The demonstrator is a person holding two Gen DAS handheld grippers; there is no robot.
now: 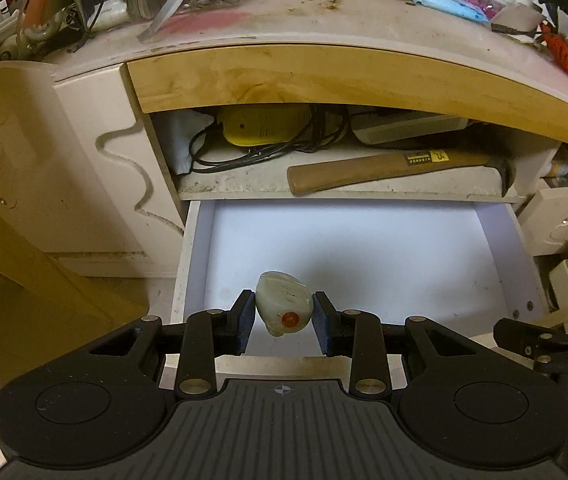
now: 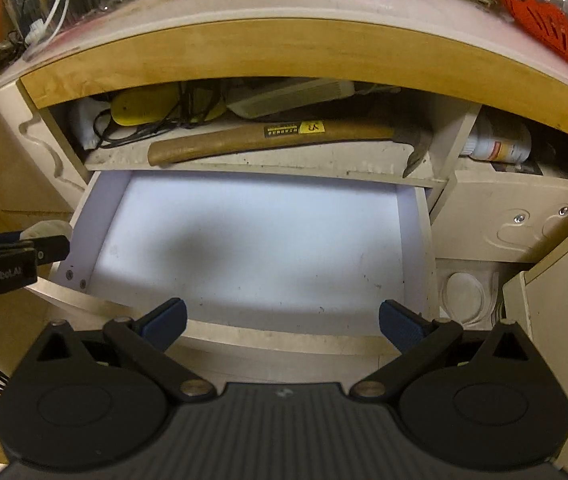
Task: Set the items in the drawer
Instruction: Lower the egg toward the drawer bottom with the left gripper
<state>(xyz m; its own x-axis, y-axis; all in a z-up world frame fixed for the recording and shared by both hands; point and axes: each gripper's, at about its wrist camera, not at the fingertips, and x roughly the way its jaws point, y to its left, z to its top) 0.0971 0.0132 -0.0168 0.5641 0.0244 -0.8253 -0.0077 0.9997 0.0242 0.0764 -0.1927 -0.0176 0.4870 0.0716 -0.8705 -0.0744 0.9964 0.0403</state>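
The white drawer (image 1: 364, 248) stands pulled open under a shelf; it also shows in the right wrist view (image 2: 252, 240). My left gripper (image 1: 283, 316) is shut on a small pale bottle (image 1: 282, 300) with an orange dot on its end, held over the drawer's front part. My right gripper (image 2: 283, 322) is open and empty just before the drawer's front edge. The left gripper's body (image 2: 0, 264) shows at the left in the right wrist view, with the pale bottle (image 2: 46, 230) beside the drawer's left wall.
A hammer with a wooden handle (image 1: 388, 172) lies on the shelf above the drawer, with a yellow device and black cables (image 1: 264, 128) behind it. The cluttered desk top (image 1: 284, 16) is above. A white bottle (image 2: 496, 144) lies in the right compartment.
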